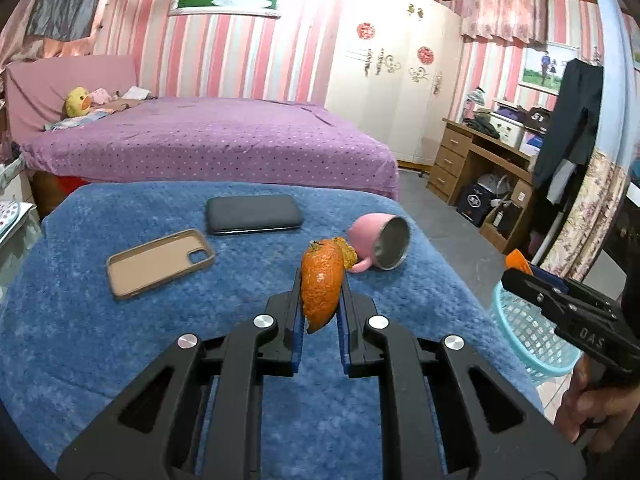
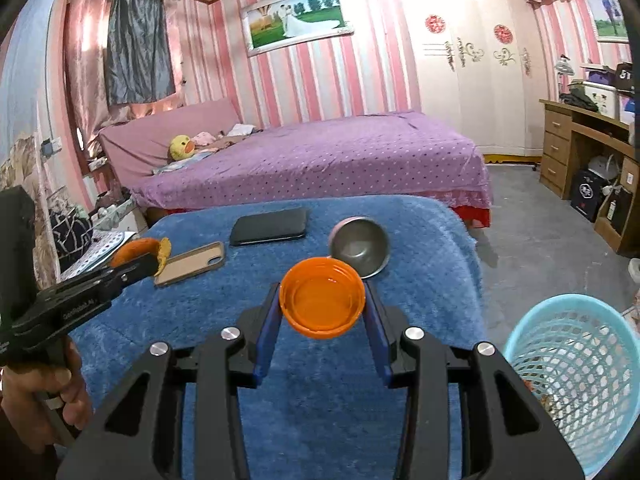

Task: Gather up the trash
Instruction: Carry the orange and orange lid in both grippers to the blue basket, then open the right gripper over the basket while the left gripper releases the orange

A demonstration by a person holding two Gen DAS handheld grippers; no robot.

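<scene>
My left gripper (image 1: 322, 286) is shut on a piece of orange peel (image 1: 322, 286), held upright above the blue-covered table (image 1: 120, 340). In the right wrist view that left gripper (image 2: 154, 260) shows at the left edge with the peel (image 2: 140, 250) curling out of its tip. My right gripper (image 2: 323, 300) is shut on an orange plastic cap (image 2: 323, 300), open side facing the camera, over the table's near right part. The light-blue mesh basket (image 2: 576, 380) stands on the floor at the table's right, with some scraps inside. In the left wrist view the right gripper (image 1: 520, 276) hovers over the basket (image 1: 528, 340).
On the blue cloth lie a tan phone case (image 1: 160, 262), a dark phone (image 1: 253, 214) and a pink metal-lined mug (image 1: 380, 246) tipped on its side. A purple bed (image 1: 208, 140) stands behind the table. A wooden desk (image 1: 480, 168) is at the right wall.
</scene>
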